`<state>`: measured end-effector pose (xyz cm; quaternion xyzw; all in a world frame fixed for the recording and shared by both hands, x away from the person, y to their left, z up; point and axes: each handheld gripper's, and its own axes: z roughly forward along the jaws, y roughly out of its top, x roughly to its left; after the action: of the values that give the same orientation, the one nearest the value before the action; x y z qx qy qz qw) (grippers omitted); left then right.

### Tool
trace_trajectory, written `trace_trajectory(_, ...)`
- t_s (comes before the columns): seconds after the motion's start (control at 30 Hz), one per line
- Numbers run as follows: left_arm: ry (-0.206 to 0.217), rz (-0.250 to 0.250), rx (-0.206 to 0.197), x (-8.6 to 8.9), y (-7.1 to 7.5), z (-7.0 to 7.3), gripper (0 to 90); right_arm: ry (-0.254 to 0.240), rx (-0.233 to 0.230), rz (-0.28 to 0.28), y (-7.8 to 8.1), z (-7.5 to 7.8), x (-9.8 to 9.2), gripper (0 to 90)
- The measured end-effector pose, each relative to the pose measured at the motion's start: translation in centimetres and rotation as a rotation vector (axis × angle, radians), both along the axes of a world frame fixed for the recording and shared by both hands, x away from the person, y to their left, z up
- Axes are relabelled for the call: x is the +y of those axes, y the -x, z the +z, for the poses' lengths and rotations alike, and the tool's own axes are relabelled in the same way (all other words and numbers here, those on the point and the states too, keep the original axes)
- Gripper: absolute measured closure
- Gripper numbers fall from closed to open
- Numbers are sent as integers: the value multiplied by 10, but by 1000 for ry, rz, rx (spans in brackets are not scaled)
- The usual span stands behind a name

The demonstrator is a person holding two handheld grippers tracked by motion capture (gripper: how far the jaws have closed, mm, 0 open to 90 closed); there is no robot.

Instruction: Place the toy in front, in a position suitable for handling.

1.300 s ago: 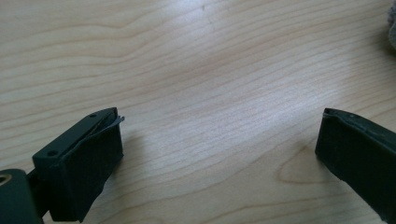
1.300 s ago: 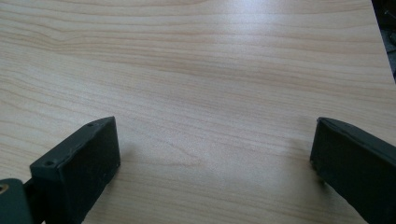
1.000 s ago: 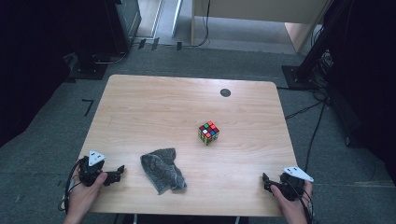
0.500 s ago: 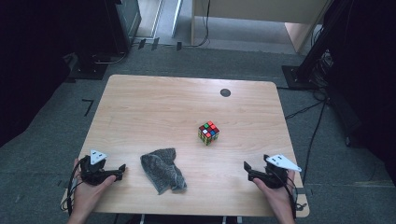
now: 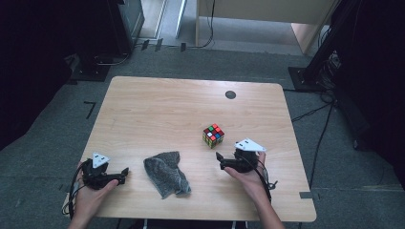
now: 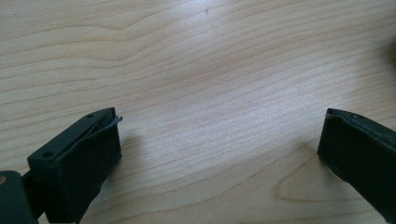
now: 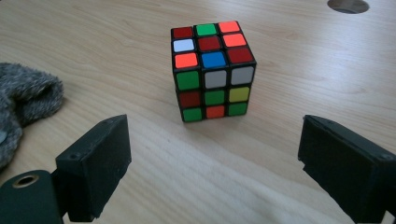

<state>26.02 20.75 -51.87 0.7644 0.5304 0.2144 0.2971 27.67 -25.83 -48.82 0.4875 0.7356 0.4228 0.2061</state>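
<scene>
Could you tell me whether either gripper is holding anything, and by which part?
Nothing is held: the right gripper is open short of the cube, the left gripper open over bare table.

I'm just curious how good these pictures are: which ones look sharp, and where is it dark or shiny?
High view: soft and grainy, the table evenly lit, the floor around it dark. Left gripper view: a pale sheen on the wood between the black tongs, the grain crisp. Right gripper view: the puzzle cube is sharp and bright, the grey cloth at the edge slightly soft.
</scene>
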Motion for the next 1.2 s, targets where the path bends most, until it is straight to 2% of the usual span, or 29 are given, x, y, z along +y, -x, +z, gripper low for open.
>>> trace_trajectory(0.2, 0, -3, 0, 0, -1, 0, 0, -9, 14, -6, -20, -10, 14, 95)
trace_trajectory(0.33, 0, -4, 0, 0, -1, 0, 0, 12, 31, -17, -28, -19, 19, 94)
trace_trajectory(0.37, 0, -4, 0, 0, -1, 0, 0, 28, 32, -30, -34, -26, 22, 93)
trace_trajectory(0.53, 0, -8, -1, 0, -1, 0, 0, 56, 31, -13, -48, -28, 28, 93)
trace_trajectory(0.7, 0, -9, -1, 0, 0, 0, 0, 92, 26, -24, -59, -30, 34, 109)
trace_trajectory(0.8, 0, -9, -1, 0, 0, 0, 0, 108, 14, -31, -61, -30, 37, 153)
trace_trajectory(0.83, 0, -9, -1, 0, 0, 0, 0, 123, 10, -41, -61, -31, 39, 194)
trace_trajectory(0.87, 0, -9, -2, 0, 0, 0, 0, 171, -19, -39, -58, -31, 43, 282)
trace_trajectory(0.93, -7, -17, -3, -1, 0, 1, 0, 196, -29, -30, -56, -32, 46, 310)
trace_trajectory(0.97, -16, -16, -8, -1, 1, 1, 0, 195, -30, -30, -55, -31, 47, 327)
trace_trajectory(1.03, -30, -4, -34, -3, 3, 3, 47, 160, -40, -29, -52, -29, 46, 345)
trace_trajectory(1.1, -13, -12, -53, -5, 5, 7, 66, 162, -42, -38, -48, -27, 45, 347)
trace_trajectory(1.2, 26, -73, -102, -15, 11, 16, 66, 148, -63, -40, -39, -20, 43, 348)
